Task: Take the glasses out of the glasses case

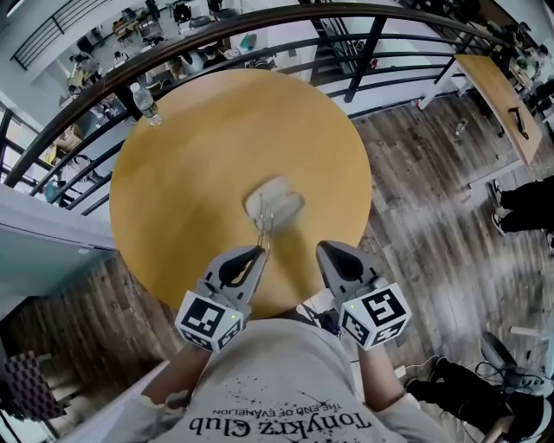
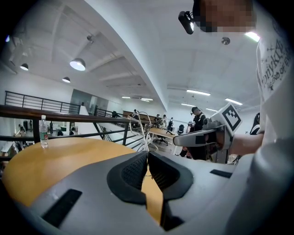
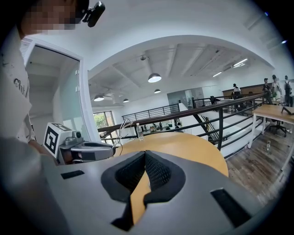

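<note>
A light grey glasses case (image 1: 279, 199) lies near the middle of the round wooden table (image 1: 190, 173). Thin wire-framed glasses (image 1: 264, 227) hang in the air just in front of the case, pinched at their near end by my left gripper (image 1: 259, 252). In the left gripper view the jaws of that gripper (image 2: 147, 154) are shut on the wire frame (image 2: 146, 131), which rises straight above them. My right gripper (image 1: 323, 250) hovers over the table's near edge, beside the left one. It is shut with nothing between its pads (image 3: 155, 170).
A clear water bottle (image 1: 145, 102) stands at the table's far left edge. A black metal railing (image 1: 260, 26) curves behind the table. Wooden floor lies to the right, with a long desk (image 1: 498, 95) and seated people's legs (image 1: 524, 203) there.
</note>
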